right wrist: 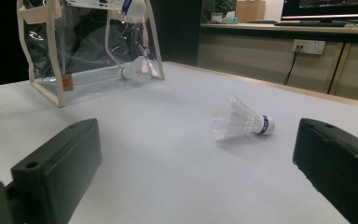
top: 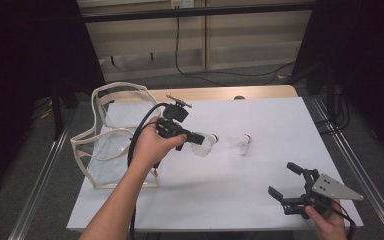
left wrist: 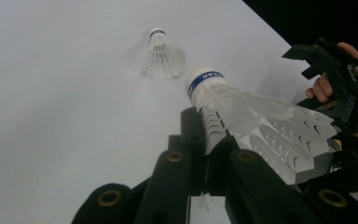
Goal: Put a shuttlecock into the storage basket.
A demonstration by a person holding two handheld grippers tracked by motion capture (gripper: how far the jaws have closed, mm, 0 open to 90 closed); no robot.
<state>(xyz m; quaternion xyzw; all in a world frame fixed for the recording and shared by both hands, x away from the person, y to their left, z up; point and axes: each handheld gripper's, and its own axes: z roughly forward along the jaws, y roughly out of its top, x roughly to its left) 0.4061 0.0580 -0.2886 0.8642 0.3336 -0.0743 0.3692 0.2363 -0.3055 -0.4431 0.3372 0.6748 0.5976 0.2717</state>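
Over mid-table, left gripper [top: 195, 136] pinches a shuttlecock [left wrist: 256, 116]; right gripper [top: 286, 181] waits open.
Carry it level to the bag [top: 111, 135] at left, avoiding crushed feathers.

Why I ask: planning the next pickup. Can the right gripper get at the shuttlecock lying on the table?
Probably yes: the right gripper is open, and bare table lies between it and the loose shuttlecock.
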